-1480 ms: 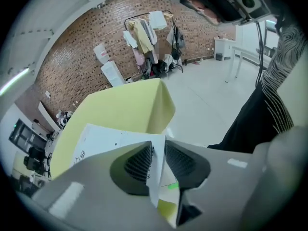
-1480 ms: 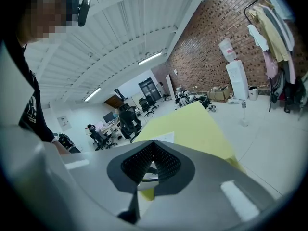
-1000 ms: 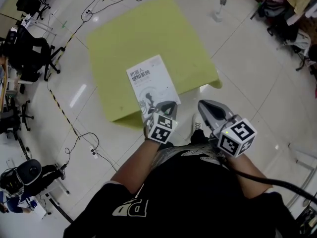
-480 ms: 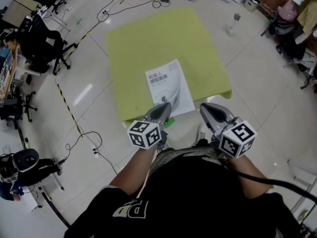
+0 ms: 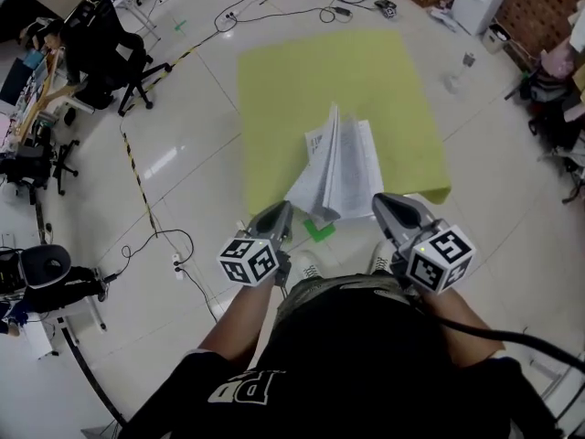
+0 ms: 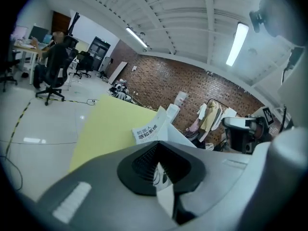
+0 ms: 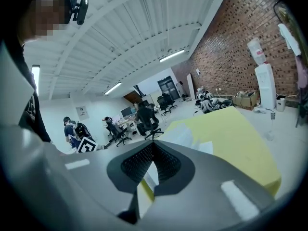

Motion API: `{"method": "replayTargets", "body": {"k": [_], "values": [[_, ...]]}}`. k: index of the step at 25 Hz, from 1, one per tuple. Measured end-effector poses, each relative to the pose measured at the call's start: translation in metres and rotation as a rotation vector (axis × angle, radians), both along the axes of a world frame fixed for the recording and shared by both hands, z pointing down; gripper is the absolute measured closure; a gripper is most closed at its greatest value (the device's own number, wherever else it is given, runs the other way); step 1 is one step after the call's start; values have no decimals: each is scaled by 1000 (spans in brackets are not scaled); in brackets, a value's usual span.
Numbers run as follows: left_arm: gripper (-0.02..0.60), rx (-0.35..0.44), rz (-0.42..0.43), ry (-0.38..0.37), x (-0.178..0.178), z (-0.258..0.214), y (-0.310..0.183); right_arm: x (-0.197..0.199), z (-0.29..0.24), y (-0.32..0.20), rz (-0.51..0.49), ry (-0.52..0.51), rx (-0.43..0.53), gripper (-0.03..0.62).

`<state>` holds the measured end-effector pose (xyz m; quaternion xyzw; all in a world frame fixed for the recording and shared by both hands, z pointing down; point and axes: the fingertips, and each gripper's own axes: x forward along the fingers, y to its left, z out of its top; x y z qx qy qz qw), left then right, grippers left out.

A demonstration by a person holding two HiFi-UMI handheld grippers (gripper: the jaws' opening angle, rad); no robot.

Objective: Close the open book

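Half-open book (image 5: 343,167) on yellow table (image 5: 302,80), cover pinched by left gripper (image 5: 281,210); right gripper (image 5: 388,201) closed, empty, at table's near edge.

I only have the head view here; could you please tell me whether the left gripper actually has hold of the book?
Observer: Yes. In the left gripper view the left gripper is shut, with a white printed sheet of the book pinched between its pads.
Operator: Thank you. How does the book's cover stand on that side?
Observer: It is raised above the yellow table, with its title side facing that gripper.
Operator: And does the right gripper hold anything?
Observer: The right gripper looks shut as well. Only a thin sliver of white and yellow shows in its slit, so I cannot tell whether it holds anything.
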<state>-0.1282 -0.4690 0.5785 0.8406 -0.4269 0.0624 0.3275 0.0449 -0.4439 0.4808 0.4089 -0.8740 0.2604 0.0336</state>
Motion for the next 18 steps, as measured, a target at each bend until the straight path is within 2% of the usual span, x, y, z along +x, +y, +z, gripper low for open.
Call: {"method": "replayTargets", "body": {"k": [7,13,18], "values": [[574,-117,-164,-76,-72,49,13,-16,-4,-7,-23,3,8,588],[574,-236,-216,-88,-92,92,35,-19,-4,-7,-22,6,3,588],[574,-301,-239,-89,-96,112,47,-19,-4,-6,-16,7,-1,588]]}}
